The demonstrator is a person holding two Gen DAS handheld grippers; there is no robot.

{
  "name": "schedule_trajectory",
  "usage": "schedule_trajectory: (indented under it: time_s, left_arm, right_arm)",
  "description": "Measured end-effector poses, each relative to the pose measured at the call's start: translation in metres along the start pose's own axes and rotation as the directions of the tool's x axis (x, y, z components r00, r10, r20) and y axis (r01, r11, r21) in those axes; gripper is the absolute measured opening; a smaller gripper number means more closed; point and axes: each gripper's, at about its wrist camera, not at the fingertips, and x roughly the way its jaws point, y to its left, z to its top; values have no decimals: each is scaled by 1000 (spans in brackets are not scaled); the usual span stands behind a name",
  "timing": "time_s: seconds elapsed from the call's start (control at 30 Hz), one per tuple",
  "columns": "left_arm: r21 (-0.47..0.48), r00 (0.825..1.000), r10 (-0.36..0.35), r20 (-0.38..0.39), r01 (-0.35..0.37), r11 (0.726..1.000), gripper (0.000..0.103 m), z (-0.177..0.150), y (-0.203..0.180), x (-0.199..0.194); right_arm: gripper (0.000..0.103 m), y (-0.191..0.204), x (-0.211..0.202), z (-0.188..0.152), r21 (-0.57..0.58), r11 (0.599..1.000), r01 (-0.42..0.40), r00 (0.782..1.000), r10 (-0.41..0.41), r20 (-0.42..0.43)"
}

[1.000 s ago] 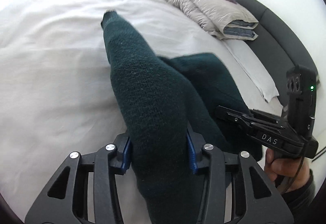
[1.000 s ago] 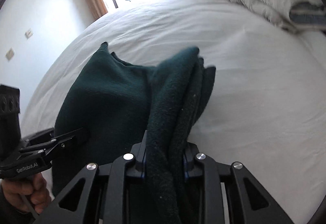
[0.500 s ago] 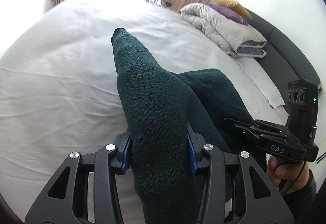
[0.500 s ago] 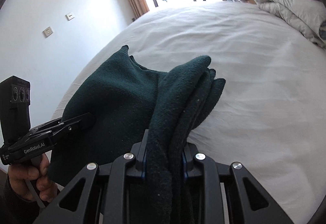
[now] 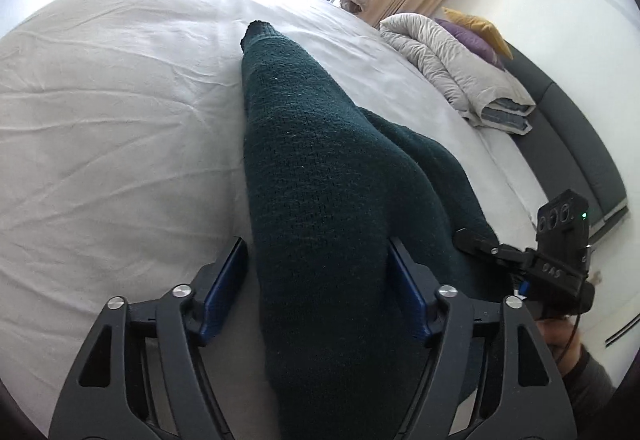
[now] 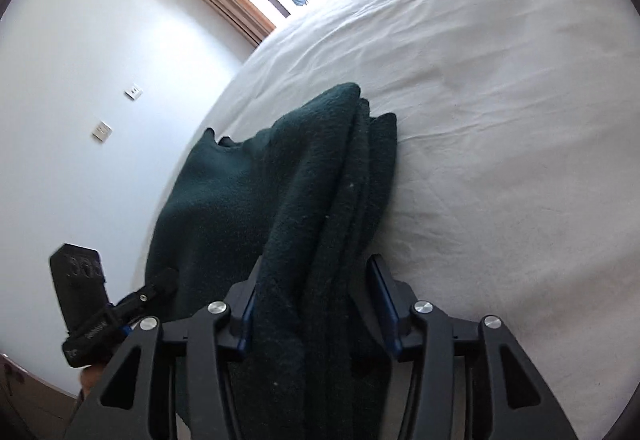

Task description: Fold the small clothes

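Fingers [image 5: 224, 288] of your left gripper [image 5: 316, 280] and right gripper [image 6: 316, 296] stand spread, no longer clamped, around the dark green sweater [image 5: 320, 180] draped on the white bed [image 5: 112, 120].

Black gripper [image 5: 316, 280] — blue pads [image 5: 224, 288], silver screws

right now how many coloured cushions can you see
2: a yellow cushion by the wall, and a purple cushion just in front of it, both at the far edge of the folded duvet. More may be hidden behind it.
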Motion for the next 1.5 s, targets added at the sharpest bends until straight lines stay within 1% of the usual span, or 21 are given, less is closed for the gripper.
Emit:
schedule_trajectory:
  time_s: [0.27,0.33,0.4,0.43,0.47,0.5,0.57,0.6,0.7,0.87,0.93,0.97,1.0,1.07,1.13,1.17,1.23,1.3,1.33,1.37,1.5]
  left_arm:
    - [-10,999,25,48,-24,1000,77,-7,1,-12]
    - [-2,990,104,97,-104,995,77,-11,-8,-31]
    - [67,958,199,208,-217,974,80,-16,-31,-59]
    - [104,935,239,262,-273,956,85,-19,-43,-72]
    - [146,894,291,341,-356,923,97,-21,-60,-89]
    - [169,853,321,411,-417,893,102,-23,-77,-103]
    - [201,769,323,552,-499,843,103,-30,-105,-134]
    - [211,715,305,629,-535,818,103,-35,-120,-154]
    - [178,597,306,741,-615,768,103,-42,-153,-191]
    - [101,465,334,820,-691,716,103,-48,-198,-240]
    - [56,414,378,828,-732,679,103,-51,-211,-256]
    - [65,416,377,828,-738,671,103,-51,-216,-263]
    - [89,433,355,829,-728,680,103,-54,-222,-273]
    - [84,444,357,822,-714,695,103,-57,-231,-286]
    - [99,501,347,793,-667,738,103,-57,-236,-296]
    - [107,542,347,765,-639,762,103,-56,-236,-296]
    - [112,602,364,711,-608,786,103,-58,-245,-283]
    - [122,656,360,663,-570,813,103,-64,-239,-277]
    - [123,683,369,630,-557,822,103,-68,-235,-270]
    - [128,719,379,583,-542,831,103,-72,-232,-261]
    - [119,836,379,397,-456,882,103,-83,-198,-214]
  right_arm:
    - [66,-11,-32,-7,40,999,11,998,-13,58]
    - [70,-8,-53,-15,35,997,63,992,-66,105]
    - [71,0,-71,-17,2,990,138,979,-136,152]
    - [72,6,-81,-20,-16,985,172,969,-166,181]
    - [73,10,-90,-21,-27,981,192,962,-183,204]
    - [76,17,-102,-23,-41,976,215,950,-199,242]
    - [86,30,-125,-26,-68,965,253,920,-219,324]
    - [91,41,-139,-28,-82,956,280,896,-230,380]
    - [101,66,-177,-29,-113,936,334,823,-231,519]
    - [103,112,-233,-34,-151,892,427,665,-197,721]
    - [103,132,-258,-38,-158,869,469,604,-185,775]
    - [103,141,-269,-40,-161,862,481,579,-174,797]
    - [103,149,-281,-42,-161,856,491,550,-162,819]
    - [103,164,-304,-45,-174,854,490,517,-123,847]
    - [103,178,-318,-48,-201,854,480,513,-87,854]
    - [103,184,-322,-49,-206,851,482,508,-80,858]
    - [103,194,-329,-52,-200,841,503,502,-96,860]
    - [103,197,-325,-54,-240,832,500,542,-84,836]
    - [103,199,-320,-53,-272,825,495,585,-85,807]
    - [103,198,-311,-52,-280,821,497,611,-102,785]
    - [103,171,-263,-51,-247,821,514,703,-238,670]
